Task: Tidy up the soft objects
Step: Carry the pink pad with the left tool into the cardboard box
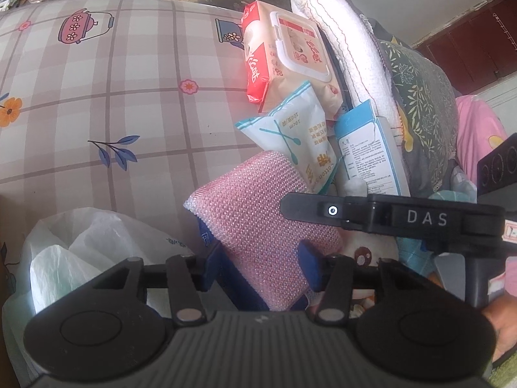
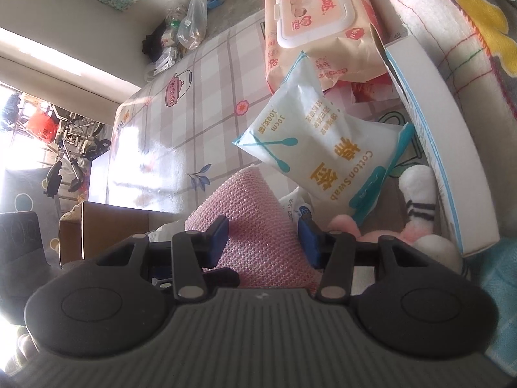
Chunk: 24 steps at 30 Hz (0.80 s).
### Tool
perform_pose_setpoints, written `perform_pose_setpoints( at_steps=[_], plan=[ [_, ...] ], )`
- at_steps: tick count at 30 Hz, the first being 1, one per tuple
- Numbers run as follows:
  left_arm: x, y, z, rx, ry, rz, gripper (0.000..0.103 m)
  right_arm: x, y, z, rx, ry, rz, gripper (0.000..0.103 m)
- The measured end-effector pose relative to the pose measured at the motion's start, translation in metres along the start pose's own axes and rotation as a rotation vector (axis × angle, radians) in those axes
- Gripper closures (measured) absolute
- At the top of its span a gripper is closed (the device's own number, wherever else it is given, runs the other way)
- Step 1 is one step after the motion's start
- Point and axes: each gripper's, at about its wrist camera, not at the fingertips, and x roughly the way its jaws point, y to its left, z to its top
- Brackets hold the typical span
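A pink mesh sponge (image 1: 258, 223) sits between the blue pads of my left gripper (image 1: 261, 268), which is shut on it. The same sponge (image 2: 258, 239) sits between the pads of my right gripper (image 2: 263, 242), which also grips it. The right gripper's black finger (image 1: 323, 210) crosses the left wrist view over the sponge. Just beyond lie a cotton swab packet (image 2: 316, 148), a wet wipes pack (image 2: 316, 16), a white and blue box (image 2: 446, 148) and a pink and white plush toy (image 2: 416, 226).
The things lie on a checked bedsheet (image 1: 113, 97). A white plastic bag (image 1: 80, 252) lies to the left. A rolled white towel (image 1: 352, 51) and a leafy grey pillow (image 1: 420, 97) stand at the right. A cardboard box (image 2: 106, 226) is beside the bed.
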Motion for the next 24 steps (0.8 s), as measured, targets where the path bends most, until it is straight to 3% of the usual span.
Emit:
perform_pose_setpoints(
  at_steps=[7,12,18,19,20,24],
  plan=[
    [-0.029,-0.011,-0.007,0.039,-0.062,-0.012,0.053,-0.029,0.007,-0.014,0.021,-0.038,0.030,0.059],
    [-0.079,-0.020,-0.023,0.072,-0.140,-0.025,0.053,-0.065,0.029,-0.031,0.018,-0.082,0.071,0.059],
    [-0.159,-0.006,-0.057,0.052,-0.243,-0.026,0.053,-0.107,0.088,-0.060,-0.027,-0.129,0.158,0.059],
    [-0.171,-0.002,-0.063,0.047,-0.261,-0.022,0.053,-0.114,0.117,-0.072,-0.050,-0.133,0.196,0.059],
    [-0.188,0.004,-0.071,0.042,-0.289,-0.012,0.053,-0.114,0.117,-0.072,-0.050,-0.133,0.196,0.059],
    [-0.239,0.031,-0.101,0.010,-0.371,0.037,0.053,-0.117,0.178,-0.093,-0.108,-0.120,0.257,0.058]
  ],
)
